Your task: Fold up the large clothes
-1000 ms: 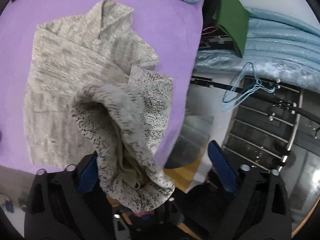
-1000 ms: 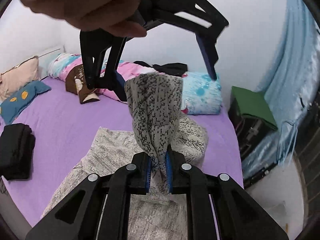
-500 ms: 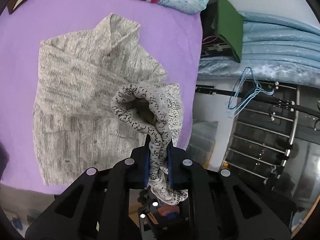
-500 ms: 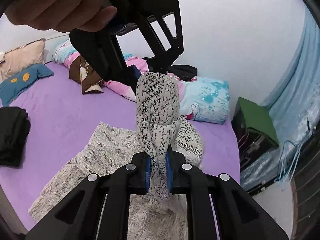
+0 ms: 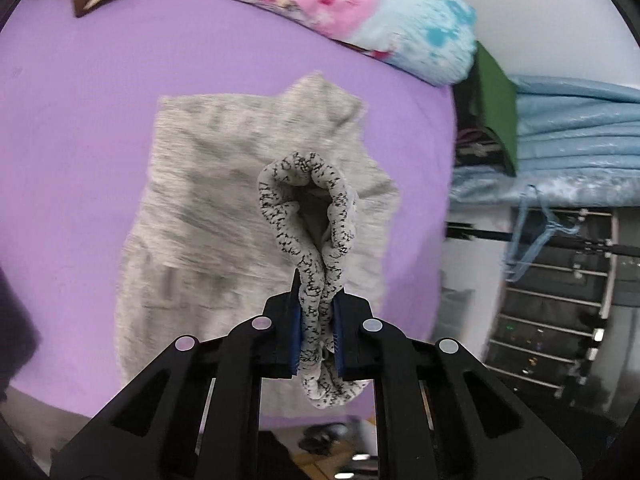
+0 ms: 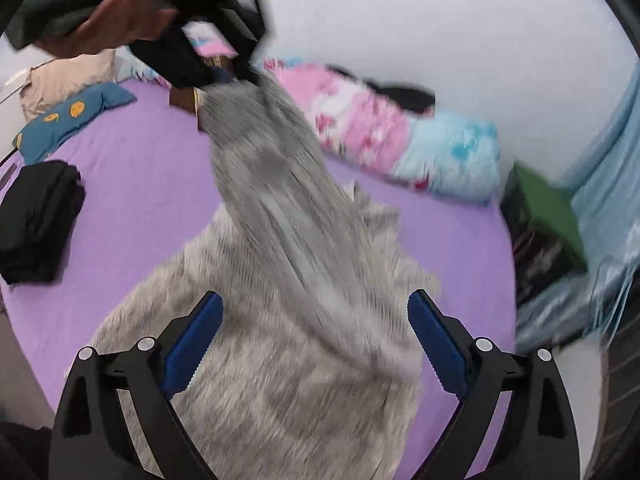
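The left hand-held gripper (image 5: 316, 316) is clenched on a bunched fold of the grey speckled shirt (image 5: 248, 216), lifting it. The right hand-held gripper (image 6: 314, 344) is spread wide, grasping nothing. Ahead of both, the shirt's body lies on the purple bed (image 5: 80, 112).

The grey speckled knit garment (image 5: 224, 216) lies spread on the purple bed (image 5: 80, 120), one part of it lifted up between the left gripper (image 5: 316, 320)'s fingers. Behind it, the pink and blue floral bedding roll (image 6: 400, 136) lies along the wall. Left of the garment sits a folded black clothing pile (image 6: 38, 216), near a blue cushion (image 6: 68, 120). The right gripper (image 6: 314, 344) hangs above the garment's near end.
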Available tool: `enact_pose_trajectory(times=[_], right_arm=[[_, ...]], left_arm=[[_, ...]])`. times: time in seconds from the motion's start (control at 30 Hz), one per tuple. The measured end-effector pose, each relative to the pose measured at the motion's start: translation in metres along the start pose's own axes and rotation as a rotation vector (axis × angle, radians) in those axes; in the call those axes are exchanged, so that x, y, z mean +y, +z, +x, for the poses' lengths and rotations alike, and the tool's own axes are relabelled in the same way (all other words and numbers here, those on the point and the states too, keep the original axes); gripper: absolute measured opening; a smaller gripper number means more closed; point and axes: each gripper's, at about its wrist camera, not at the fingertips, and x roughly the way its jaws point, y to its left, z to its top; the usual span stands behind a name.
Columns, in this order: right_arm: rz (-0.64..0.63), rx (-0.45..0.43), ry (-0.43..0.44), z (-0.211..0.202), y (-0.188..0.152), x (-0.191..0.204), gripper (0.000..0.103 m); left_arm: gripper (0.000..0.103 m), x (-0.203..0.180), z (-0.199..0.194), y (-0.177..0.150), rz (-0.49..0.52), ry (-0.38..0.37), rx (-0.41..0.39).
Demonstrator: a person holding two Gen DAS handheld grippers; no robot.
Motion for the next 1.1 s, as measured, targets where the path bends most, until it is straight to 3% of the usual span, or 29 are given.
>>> enact_pose_trajectory(times=[0.17,0.23,0.37,0.57,0.63,0.7,0.8,0.93,1.1], right_arm=[[0.095,0.135,0.018,0.021,-0.036,-0.022,0.092],[0.146,0.174,0.015,0.027,-0.049,-0.033,0.092],[0.226,0.227,0.006,0.040,-0.062,-0.054,0.092],[0.240,0.263,-0.006,0.067,-0.069,-0.072,0.092],[0.241,0.278,-0.001,0.074,-0.071,-0.074,0.092],[0.237,0.285,0.000,0.080,-0.070,-0.076,0.092],[0.239,0.276,0.009,0.087,-0.065,-0.082,0.092],[0.213,0.253,0.011,0.112,-0.040,-0.100,0.092],[0.251,0.230,0.001,0.160,0.004,-0.132,0.092]], left_arm=[[0.012,0.046,0.021,0.002,0.127,0.078,-0.068],[0.012,0.065,0.036,0.005,0.140,0.115,-0.056],[0.014,0.123,0.074,0.010,0.048,0.156,-0.013],[0.023,0.178,0.130,0.009,-0.036,0.194,0.047],[0.035,0.195,0.146,0.005,-0.050,0.255,0.072],[0.039,0.209,0.155,-0.001,-0.069,0.293,0.098],[0.051,0.226,0.155,-0.011,-0.104,0.299,0.099],[0.057,0.232,0.148,-0.023,-0.069,0.282,0.083],[0.066,0.239,0.139,-0.043,-0.098,0.187,0.043]])
